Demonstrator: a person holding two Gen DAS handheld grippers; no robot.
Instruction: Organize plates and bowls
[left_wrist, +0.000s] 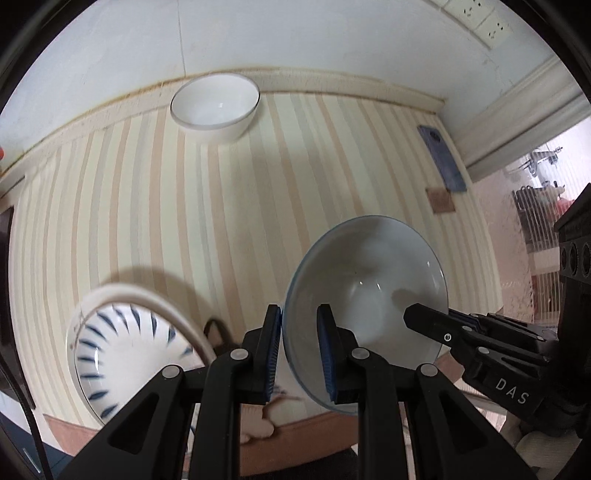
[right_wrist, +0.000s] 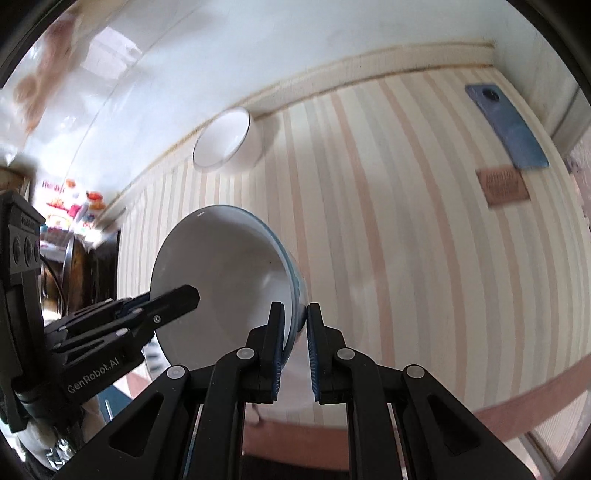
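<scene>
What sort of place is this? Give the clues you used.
Probably a dining table in a home: a striped tablecloth covers it, ceramic bowls such as the white bowl stand on it by the wall, a phone lies there, and wall sockets sit above.

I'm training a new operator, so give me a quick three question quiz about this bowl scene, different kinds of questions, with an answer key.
1. True or false: the left gripper and the right gripper are both clamped on the rim of the same blue-rimmed bowl.
2. Multiple choice: where is the plain white bowl? A) at the far edge of the striped tablecloth, by the wall B) inside the held bowl C) on the blue phone
3. Fill in: the bowl with blue dashes sits on a white ____.

Key: 1 true. 2 A. 3 plate.
</scene>
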